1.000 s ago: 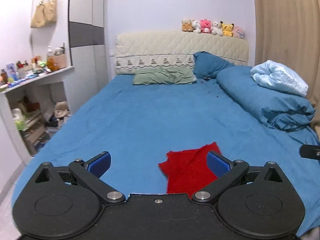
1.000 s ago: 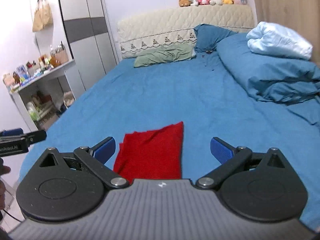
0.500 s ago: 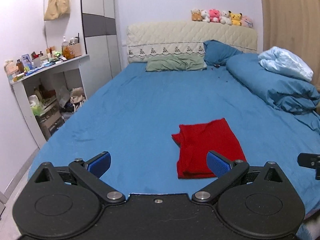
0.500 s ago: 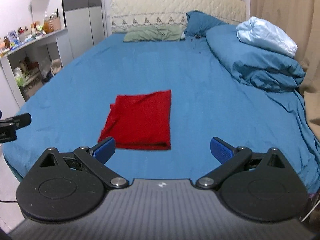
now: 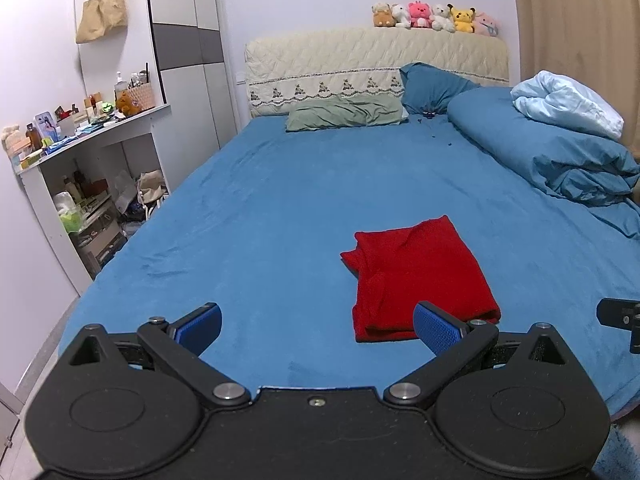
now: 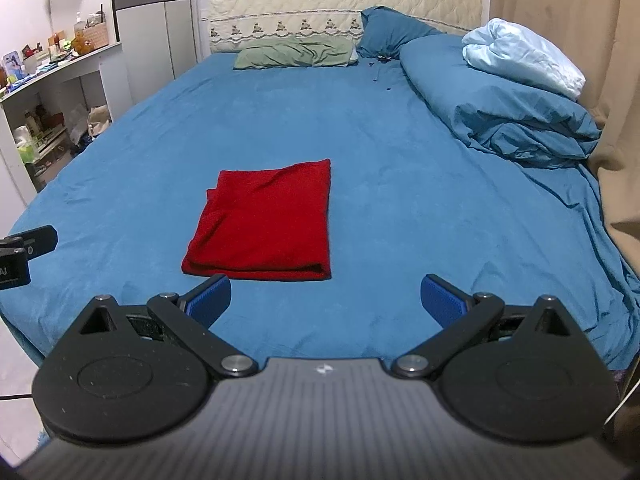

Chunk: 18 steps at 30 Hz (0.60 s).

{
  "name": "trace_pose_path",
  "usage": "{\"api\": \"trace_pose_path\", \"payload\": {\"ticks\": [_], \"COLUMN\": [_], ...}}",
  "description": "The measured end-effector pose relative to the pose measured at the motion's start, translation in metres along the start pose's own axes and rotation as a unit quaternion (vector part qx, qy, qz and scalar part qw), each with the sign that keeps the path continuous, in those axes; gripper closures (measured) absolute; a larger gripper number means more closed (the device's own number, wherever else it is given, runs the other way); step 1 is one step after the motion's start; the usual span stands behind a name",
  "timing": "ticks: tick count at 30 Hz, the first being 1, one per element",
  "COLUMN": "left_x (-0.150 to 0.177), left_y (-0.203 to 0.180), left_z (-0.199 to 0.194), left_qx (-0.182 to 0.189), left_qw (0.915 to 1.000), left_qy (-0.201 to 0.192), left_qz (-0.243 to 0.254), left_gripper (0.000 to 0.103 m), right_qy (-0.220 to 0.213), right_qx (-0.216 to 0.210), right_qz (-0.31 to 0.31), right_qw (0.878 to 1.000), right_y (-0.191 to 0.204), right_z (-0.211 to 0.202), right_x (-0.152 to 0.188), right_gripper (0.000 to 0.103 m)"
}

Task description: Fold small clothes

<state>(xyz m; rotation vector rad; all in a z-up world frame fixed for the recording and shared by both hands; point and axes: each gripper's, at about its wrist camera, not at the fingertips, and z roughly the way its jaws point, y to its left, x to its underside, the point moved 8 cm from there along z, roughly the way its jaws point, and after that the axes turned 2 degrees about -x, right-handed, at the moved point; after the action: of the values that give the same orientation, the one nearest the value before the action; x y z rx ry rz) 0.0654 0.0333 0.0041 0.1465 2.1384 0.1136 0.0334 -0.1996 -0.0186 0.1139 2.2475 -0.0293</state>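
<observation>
On the bed, near the foot edge: folded red knit cloth, lying flat on the blue fitted bed sheet.
Cloth edges: near edge is a doubled fold, lying roughly parallel to the foot of the bed; right edge straight; left edge uneven, with loose layers showing at the far left corner.
Left tongs: blue-padded fingers spread wide apart, holding nothing, above the foot of the bed; the right pad overlaps the cloth's near edge in the left wrist view, contact cannot be told.
Right tongs: blue-padded fingers spread wide apart, holding nothing, short of the cloth's near edge.
Open room: bare sheet on all sides of the cloth, widest toward the green pillow and the cream quilted headboard.
Right boundary: rolled blue duvet with a pale blue bundle on top, along the beige curtain.
Left boundary: white shelf unit, cluttered, beside the bed.
Headboard top: row of plush toys.
Writing: white letters on the black part at the left edge of the right wrist view, cut off and unreadable.
</observation>
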Motion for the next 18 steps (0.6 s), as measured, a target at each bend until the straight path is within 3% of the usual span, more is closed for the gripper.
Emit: {"api": "trace_pose_path", "payload": {"ticks": [18], "left_x": [0.0035], "left_y": [0.0011], "left_z": [-0.001], "left_qx": [-0.001], "left_qw": [1.0], "left_qy": [0.004], "left_qz": [-0.001], "left_gripper": [0.0], "right_qy": [-0.005], "right_qx": [-0.002], "right_qz": [0.002], "right_qw": [1.0], "right_y": [-0.0004], "right_z": [-0.0019], "right_x": [-0.0012], "right_gripper": [0.0]}}
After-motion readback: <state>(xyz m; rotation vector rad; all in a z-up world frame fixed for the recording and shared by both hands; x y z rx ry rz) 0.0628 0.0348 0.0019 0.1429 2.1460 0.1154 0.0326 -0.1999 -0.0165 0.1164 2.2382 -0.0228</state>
